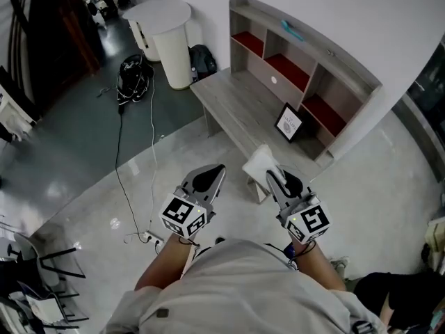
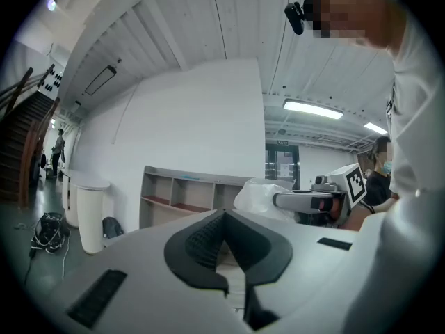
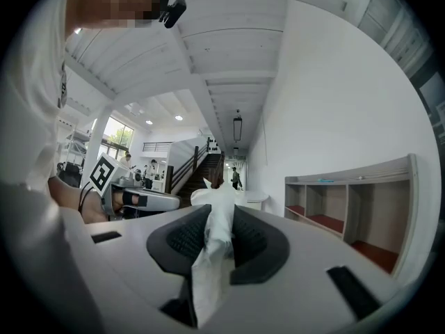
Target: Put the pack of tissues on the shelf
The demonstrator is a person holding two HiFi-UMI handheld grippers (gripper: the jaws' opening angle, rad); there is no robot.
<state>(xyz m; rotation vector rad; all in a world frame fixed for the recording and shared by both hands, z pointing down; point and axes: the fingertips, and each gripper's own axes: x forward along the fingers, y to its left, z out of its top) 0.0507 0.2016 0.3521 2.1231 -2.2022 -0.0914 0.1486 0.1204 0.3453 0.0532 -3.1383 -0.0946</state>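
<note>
Pack of tissues point(image 1: 260, 164) pinched by white wrapper between right gripper point(image 1: 275, 177) pads, jaws closed on it. Pack held in air near desk point(image 1: 229, 106) front edge; shelf point(image 1: 313, 72) on desk at 1 o'clock in head view, well apart. Left gripper point(image 1: 214, 175) at 9 o'clock of right, jaws together, nothing between.

The jaws of the right gripper point(image 1: 277, 177) cover the near end of the pack of tissues point(image 1: 259, 163), only its pinched wrapping showing between them, while the print in the small frame point(image 1: 289, 122) on the desk point(image 1: 233, 103) and the teal thing point(image 1: 292, 30) atop the shelf point(image 1: 342, 66) are too small to tell.
</note>
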